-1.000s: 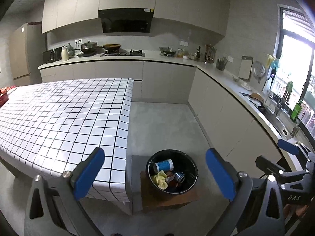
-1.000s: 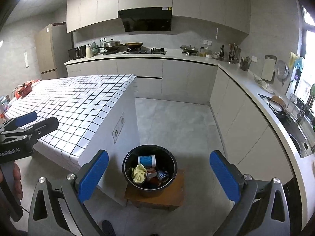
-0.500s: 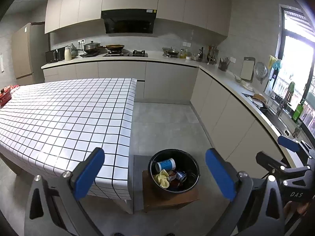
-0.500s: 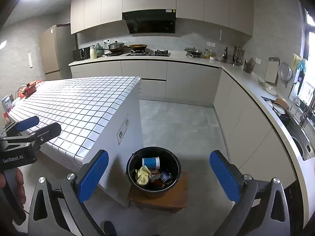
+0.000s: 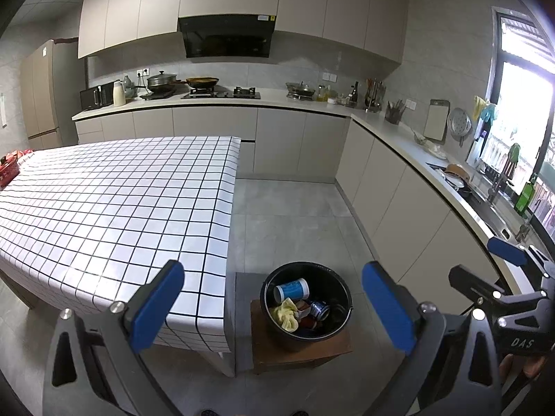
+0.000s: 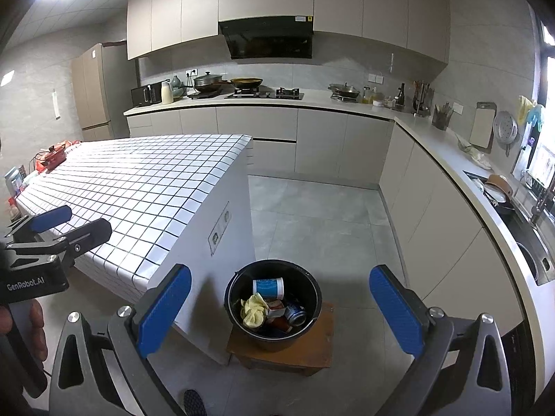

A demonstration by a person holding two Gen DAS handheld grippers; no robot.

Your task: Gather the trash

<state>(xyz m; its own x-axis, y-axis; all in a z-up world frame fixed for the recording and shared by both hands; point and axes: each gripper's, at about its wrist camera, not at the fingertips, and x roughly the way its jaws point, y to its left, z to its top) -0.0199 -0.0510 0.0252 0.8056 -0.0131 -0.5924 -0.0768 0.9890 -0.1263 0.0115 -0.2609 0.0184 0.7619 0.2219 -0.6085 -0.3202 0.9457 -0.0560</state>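
The black bucket [image 5: 307,306] sits on a low wooden stool [image 5: 298,348] on the floor, just beside the end of the tiled island [image 5: 114,208]. Inside lie a blue-and-white cup [image 5: 291,288] on its side, a crumpled yellow cloth [image 5: 286,313] and a dented can [image 5: 319,308], with red scraps between them. Since 1 second ago both views have drawn back a little, so the bucket shows slightly smaller and more of the island top is visible. The left gripper [image 5: 272,305] and right gripper [image 6: 280,306] hover above the bucket, both with jaws spread wide and holding nothing, and the bucket shows between each one's 2 blue pads [image 5: 158,306].
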